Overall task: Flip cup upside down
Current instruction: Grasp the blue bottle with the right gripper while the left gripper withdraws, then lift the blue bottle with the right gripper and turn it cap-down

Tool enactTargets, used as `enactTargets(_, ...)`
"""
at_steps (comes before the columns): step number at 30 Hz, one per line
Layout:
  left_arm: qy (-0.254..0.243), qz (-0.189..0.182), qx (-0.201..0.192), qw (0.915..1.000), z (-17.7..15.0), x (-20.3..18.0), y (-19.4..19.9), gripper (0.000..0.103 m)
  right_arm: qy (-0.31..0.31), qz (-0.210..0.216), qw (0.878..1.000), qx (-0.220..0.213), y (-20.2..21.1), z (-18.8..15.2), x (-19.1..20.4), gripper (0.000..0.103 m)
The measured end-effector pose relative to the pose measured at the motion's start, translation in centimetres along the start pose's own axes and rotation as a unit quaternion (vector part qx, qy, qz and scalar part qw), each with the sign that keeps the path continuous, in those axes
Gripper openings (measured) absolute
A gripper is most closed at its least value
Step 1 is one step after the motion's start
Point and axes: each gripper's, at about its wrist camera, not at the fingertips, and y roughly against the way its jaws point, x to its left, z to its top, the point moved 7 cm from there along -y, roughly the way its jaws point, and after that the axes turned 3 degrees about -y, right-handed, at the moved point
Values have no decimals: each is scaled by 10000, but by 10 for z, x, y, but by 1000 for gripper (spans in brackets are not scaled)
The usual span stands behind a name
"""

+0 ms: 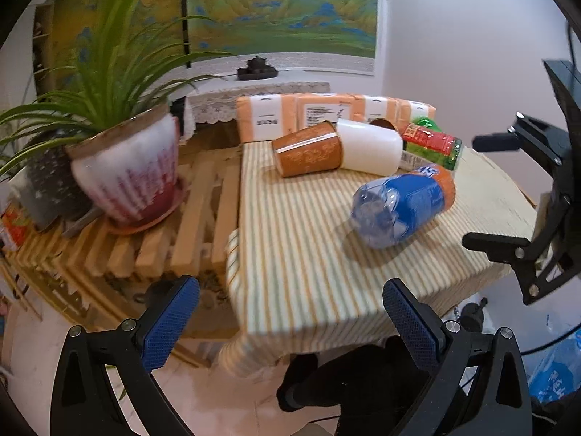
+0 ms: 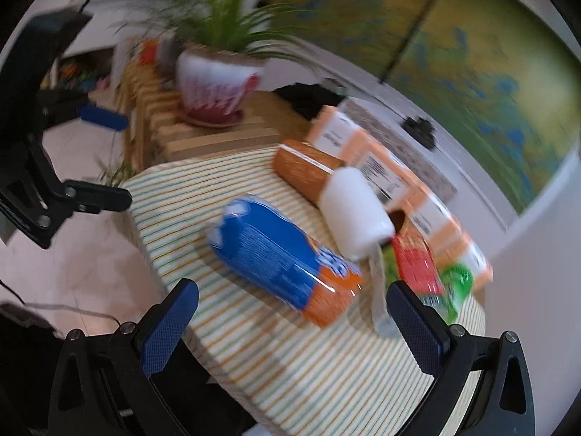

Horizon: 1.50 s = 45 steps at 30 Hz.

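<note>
Orange paper cup (image 1: 308,150) lies on its side at the far end of the striped cloth (image 1: 290,239), w/ a white cup (image 1: 370,149) pushed up against its rim end; can't tell if one's nested in the other. Long axis runs roughly 9-to-3 in the left wrist view, orange base end toward 9 o'clock. In the right wrist view the same pair runs diagonal, orange cup (image 2: 308,172) at approx 11, white cup (image 2: 354,214) toward 5.

Blue-labelled bottle (image 1: 403,207) lies on its side nearer the camera, btwn both grippers and the cups. Red/green bottle (image 1: 432,145) sits just beside the white cup; orange packs (image 1: 326,110) behind.

Left gripper (image 1: 290,312) is spread wide, empty, off the table's near edge; cup at 12 o'clock from it. Right gripper (image 2: 292,318) also wide apart, empty, hovering over the cloth, blue bottle directly ahead.

Judgement: left has the clearer line; right must pass over the bottle.

Potted plant (image 1: 127,163) at 10 o'clock, well apart.
</note>
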Motion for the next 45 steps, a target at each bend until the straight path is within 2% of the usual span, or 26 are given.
enactTargets(7, 232, 262, 114, 9993, -15, 16, 16, 102, 924, 157, 9952, 273, -24, 21, 24, 99)
enactTargets(10, 281, 392, 114, 9988, -19, 24, 20, 102, 1295, 181, 9906, 404, -33, 25, 33, 93)
enactTargets(22, 490, 463, 145, 9976, -26, 45, 24, 102, 2195, 63, 9718, 860, -72, 33, 44, 86)
enactTargets(27, 708, 379, 276, 9964, -35, 53, 18, 102, 2427, 93, 9641, 1072, -87, 31, 50, 73)
enactTargets(29, 758, 359, 312, 9960, -39, 55, 16, 102, 2471, 98, 9622, 1141, -90, 29, 51, 68)
enactTargets(36, 846, 358, 357, 9951, -43, 62, 11, 102, 2340, 136, 9644, 1220, -97, 32, 47, 67)
enactTargets(45, 838, 333, 352, 9953, -44, 61, 10, 102, 1763, 325, 9765, 1199, -100, 40, 34, 67)
